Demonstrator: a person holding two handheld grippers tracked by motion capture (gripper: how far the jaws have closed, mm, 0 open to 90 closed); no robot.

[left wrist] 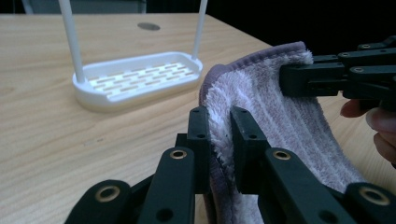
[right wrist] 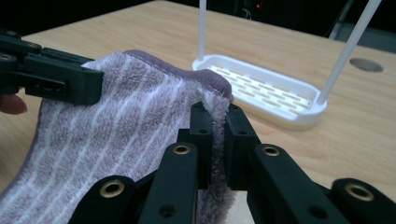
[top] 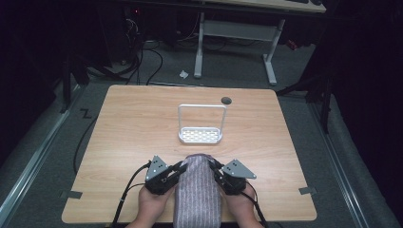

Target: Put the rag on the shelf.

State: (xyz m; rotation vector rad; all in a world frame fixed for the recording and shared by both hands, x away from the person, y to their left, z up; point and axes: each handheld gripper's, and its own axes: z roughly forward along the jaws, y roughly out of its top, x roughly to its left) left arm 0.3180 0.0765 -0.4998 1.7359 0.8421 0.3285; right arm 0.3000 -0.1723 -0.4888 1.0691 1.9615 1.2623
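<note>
A purple striped towel hangs over the table's near edge, its far end lifted between both grippers. My left gripper is shut on the towel's left edge. My right gripper is shut on the towel's right edge. A white rack with a slotted base and a tall hoop handle stands just beyond the towel, mid-table. In the left gripper view the rack lies ahead to the left; in the right gripper view the rack lies ahead to the right.
The wooden table has a dark round grommet hole behind the rack. Tape marks sit at the front corners. Beyond the table stand a white desk frame and floor cables.
</note>
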